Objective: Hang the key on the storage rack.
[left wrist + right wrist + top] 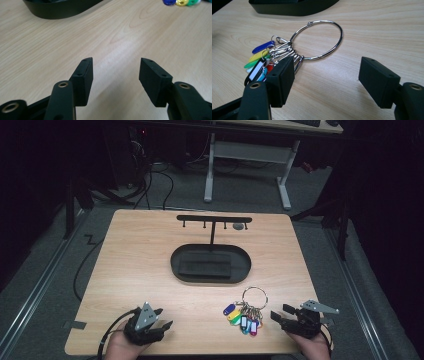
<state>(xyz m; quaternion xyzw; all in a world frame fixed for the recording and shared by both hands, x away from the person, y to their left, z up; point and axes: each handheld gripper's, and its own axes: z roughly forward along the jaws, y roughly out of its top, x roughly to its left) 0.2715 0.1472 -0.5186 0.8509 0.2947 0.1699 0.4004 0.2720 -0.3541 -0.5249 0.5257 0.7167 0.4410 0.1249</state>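
Dark floor and cabling surround a light wooden tabletop (150, 270), which carries all work items within reach of both hands.

At the centre of the tabletop stands a black oval tray (178, 265) with a post rising from its far side to a horizontal hook bar (214, 218). The hooks are placed high and clear of the tray, apparently so that a ring can hang freely from one of them.

The key ring (322, 40), a large metal loop carrying a cluster of coloured tags (259, 62), lies flat on the tabletop between the tray and the near edge, just beside the right tongs (278, 312). It lies close to the right hand, so a short reach should suffice for pick-up.

Right tongs: jaws apart, resting low over the tabletop. One jaw sits beside the tag cluster; the loop lies ahead of the gap. Nothing is gripped.

Left tongs (116, 72): jaws wide apart over bare wood, holding and touching nothing, well apart from the key ring.
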